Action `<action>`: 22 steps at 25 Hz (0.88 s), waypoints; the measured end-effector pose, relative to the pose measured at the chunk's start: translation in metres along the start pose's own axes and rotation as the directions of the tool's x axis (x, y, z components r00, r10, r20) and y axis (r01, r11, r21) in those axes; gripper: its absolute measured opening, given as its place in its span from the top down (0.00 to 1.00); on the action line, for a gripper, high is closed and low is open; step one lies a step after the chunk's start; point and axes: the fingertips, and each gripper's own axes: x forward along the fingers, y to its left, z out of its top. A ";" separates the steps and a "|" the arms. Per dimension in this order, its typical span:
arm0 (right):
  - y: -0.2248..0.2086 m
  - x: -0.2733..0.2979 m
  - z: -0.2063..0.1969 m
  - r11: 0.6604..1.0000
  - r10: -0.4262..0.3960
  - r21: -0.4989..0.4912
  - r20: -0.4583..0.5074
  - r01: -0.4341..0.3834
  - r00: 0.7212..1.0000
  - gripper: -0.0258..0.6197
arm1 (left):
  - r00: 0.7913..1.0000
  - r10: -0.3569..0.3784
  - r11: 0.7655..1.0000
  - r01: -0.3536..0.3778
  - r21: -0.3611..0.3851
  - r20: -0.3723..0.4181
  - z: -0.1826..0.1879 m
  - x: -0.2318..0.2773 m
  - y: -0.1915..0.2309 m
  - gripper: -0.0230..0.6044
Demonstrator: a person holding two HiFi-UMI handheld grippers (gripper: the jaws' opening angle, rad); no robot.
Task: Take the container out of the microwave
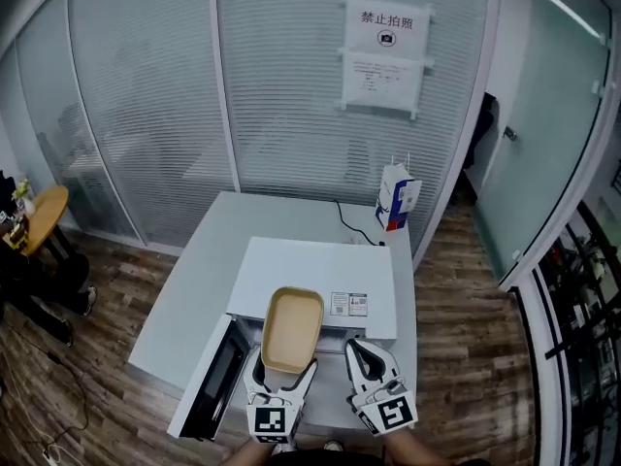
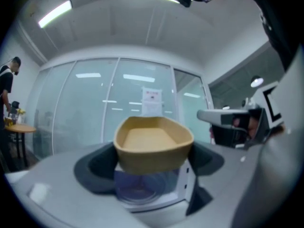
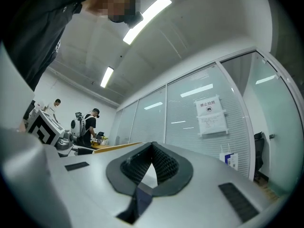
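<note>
One container [image 1: 292, 328] sits clamped in the left hand-held gripper [image 1: 284, 367]; right hand-held gripper [image 1: 361, 349] closed, empty.

A paper sign [image 1: 386, 25] on the glass partition [image 1: 281, 95] reads 禁止拍照; the sheet [image 1: 380, 79] beneath it and the sticker [image 1: 349, 304] on the microwave [image 1: 291, 265] carry print too small to read

The tan container [image 1: 291, 330] hid the left gripper [image 1: 283, 372] jaw tips and the microwave [image 1: 330, 270] front opening; the wall notice [image 1: 384, 78] carried fine print too small to read
</note>
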 end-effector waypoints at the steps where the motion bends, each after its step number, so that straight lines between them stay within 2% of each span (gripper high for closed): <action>1: -0.002 0.000 0.002 1.000 -0.004 -0.003 0.004 0.004 1.000 0.96 | 1.000 -0.005 1.000 0.005 0.003 0.006 0.003 0.002 0.000 0.22; 14: -0.016 -0.001 0.024 0.996 -0.077 -0.051 0.044 0.079 0.996 0.96 | 0.998 -0.036 0.999 0.035 0.021 0.050 0.025 0.019 -0.002 0.22; 19: -0.017 -0.003 0.015 0.995 -0.092 -0.036 0.026 0.093 0.995 0.96 | 0.999 -0.018 0.999 0.019 -0.031 0.027 0.016 0.022 0.004 0.22; 22: -0.017 0.000 0.014 0.994 -0.098 -0.040 0.024 0.099 0.995 0.96 | 1.000 -0.010 1.000 0.010 -0.021 0.025 0.018 0.024 0.009 0.22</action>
